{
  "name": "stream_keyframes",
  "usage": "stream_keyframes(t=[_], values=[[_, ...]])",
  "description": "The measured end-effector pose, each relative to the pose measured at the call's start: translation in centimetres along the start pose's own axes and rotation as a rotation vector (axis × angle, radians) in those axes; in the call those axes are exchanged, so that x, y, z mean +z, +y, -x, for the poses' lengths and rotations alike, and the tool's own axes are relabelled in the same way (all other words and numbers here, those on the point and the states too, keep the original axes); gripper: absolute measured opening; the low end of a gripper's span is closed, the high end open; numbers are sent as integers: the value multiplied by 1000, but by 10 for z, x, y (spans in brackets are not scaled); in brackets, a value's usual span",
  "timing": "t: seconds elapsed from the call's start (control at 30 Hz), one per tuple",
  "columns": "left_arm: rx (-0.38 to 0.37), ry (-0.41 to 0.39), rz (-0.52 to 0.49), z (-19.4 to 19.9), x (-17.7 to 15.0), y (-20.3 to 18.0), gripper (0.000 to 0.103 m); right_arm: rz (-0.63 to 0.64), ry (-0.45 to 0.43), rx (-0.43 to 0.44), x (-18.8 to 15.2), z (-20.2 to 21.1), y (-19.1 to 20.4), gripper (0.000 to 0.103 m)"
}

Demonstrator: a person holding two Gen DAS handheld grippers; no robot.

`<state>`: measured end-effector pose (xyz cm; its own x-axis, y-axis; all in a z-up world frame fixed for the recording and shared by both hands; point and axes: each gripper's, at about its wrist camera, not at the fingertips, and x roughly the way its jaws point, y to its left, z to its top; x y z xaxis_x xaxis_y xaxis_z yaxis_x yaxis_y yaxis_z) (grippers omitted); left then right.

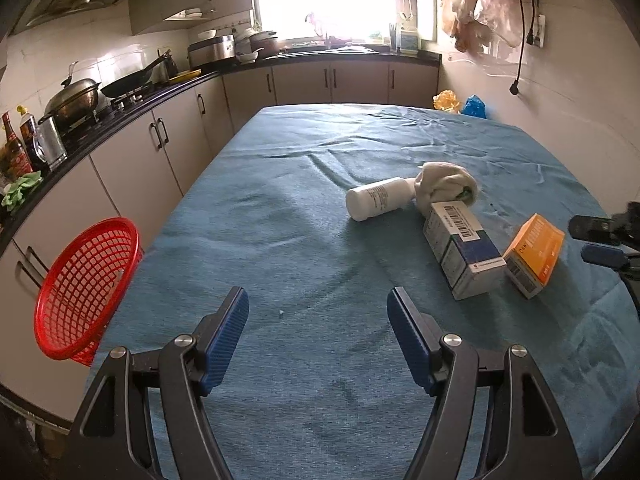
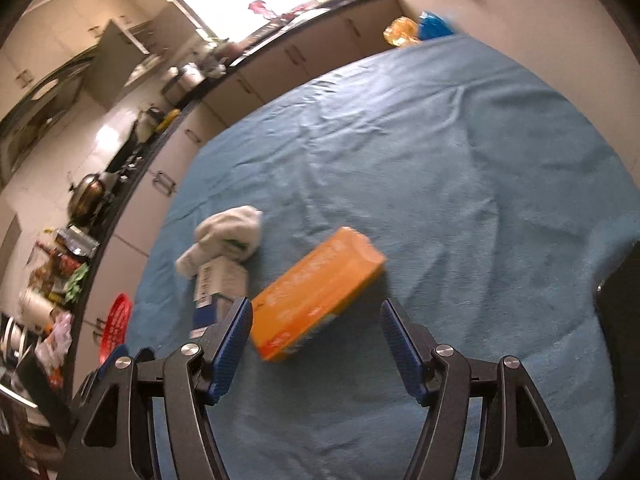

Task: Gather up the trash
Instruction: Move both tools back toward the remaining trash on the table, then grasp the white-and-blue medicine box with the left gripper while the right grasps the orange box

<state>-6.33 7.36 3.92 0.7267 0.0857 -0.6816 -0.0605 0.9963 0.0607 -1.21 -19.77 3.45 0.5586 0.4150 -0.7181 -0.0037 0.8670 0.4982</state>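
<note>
The worktop (image 1: 304, 216) is wearing a blue cloth with some wrinkles, and the trash is lying on it in one loose group. A white bottle (image 1: 378, 199) is lying on its side, with its far end against a crumpled grey-white cloth (image 1: 444, 184). A white and dark blue box (image 1: 464, 250) is lying with one end touching this cloth, and an orange box (image 1: 534, 256) is lying just beside the blue box, toward the right edge of the cloth.

A red mesh basket (image 1: 86, 288) is hanging tilted at the left edge of the worktop, beside the kitchen cabinets (image 1: 132, 168).

The left tool (image 1: 318, 320) is hovering over a bare part of the blue cloth, well apart from the trash. Its jaws are standing apart and nothing is sitting between them.

The right tool (image 2: 316, 332) is pointing down at the orange box (image 2: 316, 292). Its jaws are also standing apart. The near end of the box is appearing between the two fingers, close to the left finger (image 2: 230, 344), but the picture is blurred, and I cannot tell if this finger is touching it. The other finger is clearly not touching the box. In the left wrist view the right tool (image 1: 600, 240) is showing at the right edge, near the orange box.
</note>
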Motion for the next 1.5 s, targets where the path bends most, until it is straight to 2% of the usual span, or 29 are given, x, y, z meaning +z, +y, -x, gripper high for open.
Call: stream_keyframes(t=[0.2,0.3,0.47,0.63,0.73,0.8,0.97,1.1,1.17,1.27,1.33,1.4,1.47,1.5], values=[[-13,1,-8,0,-1,-2,71,-12,100,-31,11,-36,5,71],[-23,6,-9,-1,0,-2,71,13,114,-66,18,-52,17,71],[-39,15,-7,-2,2,-1,71,149,150,-143,33,-80,50,71],[-82,36,-2,-3,9,-7,71,289,179,-184,24,-85,60,71],[-119,51,-4,-4,15,-15,71,346,154,-199,14,-72,52,70],[-149,61,-5,-6,22,-25,72,357,117,-217,12,-60,43,50],[-185,87,-28,-16,33,-53,79,270,-2,-186,27,-32,19,50],[-155,103,-79,-29,38,-78,81,218,-82,-109,35,-21,10,50],[-125,119,-108,-38,37,-88,81,204,-102,-68,35,-23,4,50],[-90,135,-117,-52,36,-97,81,178,-81,-29,35,-26,-2,50],[-81,145,-102,-61,34,-96,78,182,-88,-10,33,-23,-1,50],[-81,153,-83,-68,33,-91,61,193,-103,-5,30,-21,6,50],[-99,165,-62,-72,31,-86,50,210,-107,12,28,-20,9,50],[-104,159,-52,-72,31,-82,42,221,-107,15,26,-21,12,50]])
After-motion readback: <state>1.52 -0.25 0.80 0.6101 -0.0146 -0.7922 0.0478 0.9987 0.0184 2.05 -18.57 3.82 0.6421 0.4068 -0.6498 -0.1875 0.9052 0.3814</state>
